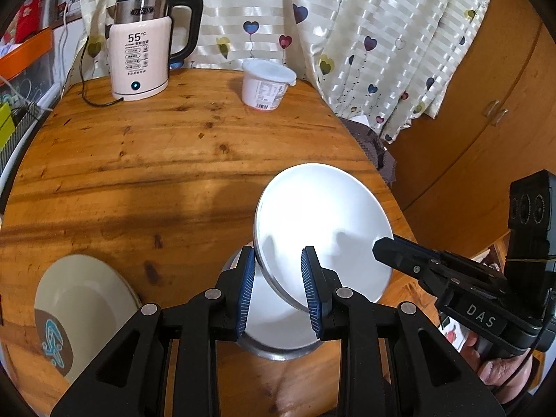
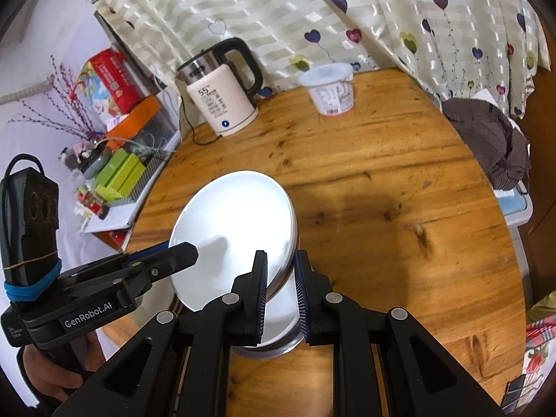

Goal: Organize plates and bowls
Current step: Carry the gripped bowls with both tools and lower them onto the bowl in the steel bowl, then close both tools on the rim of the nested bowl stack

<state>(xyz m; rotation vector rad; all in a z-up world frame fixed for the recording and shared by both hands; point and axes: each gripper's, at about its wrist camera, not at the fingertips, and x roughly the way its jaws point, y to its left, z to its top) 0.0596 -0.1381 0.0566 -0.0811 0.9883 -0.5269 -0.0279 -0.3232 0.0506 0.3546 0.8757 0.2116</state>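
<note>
White plate [image 1: 323, 226]: up off the bench, tilted steeply, pale face turned toward both cameras, high edge leaning away toward the curtain, low edge down between the fingers; round, so no long axis to call
Left hand-held gripper [image 1: 279, 290]: blue pads [image 1: 247, 292] either side of the plate's lower left rim, clamped on it
Right hand-held gripper [image 2: 282, 293]: closed tight on the plate's opposite rim, seen edge-on in the right wrist view; in the left wrist view its black fingertip lies against the plate's right edge
Second white plate [image 1: 278, 333]: directly beneath the raised one, flat on the bench, partly hidden by the fingers
Cream plate [image 1: 83, 309]: at the bench's near left edge, brown patch with a teal drawing on it, well apart from the white pair
Bench [image 1: 156, 160]: round, knotty wood, open middle
Kettle [image 1: 142, 48]: far left, by the curtain, black handle, cord trailing off the edge, small blue light at its base
White tub [image 1: 266, 85]: far side, lid on, printed label too small to read
Dark cloth [image 2: 493, 142]: heaped just off the bench's right side
Writing: "55°C" on the kettle; "DAS" on the right tool body; "GenRobot.AI" on the left tool body
Hand [image 1: 500, 371]: gripping the right tool's handle, lower right
</note>
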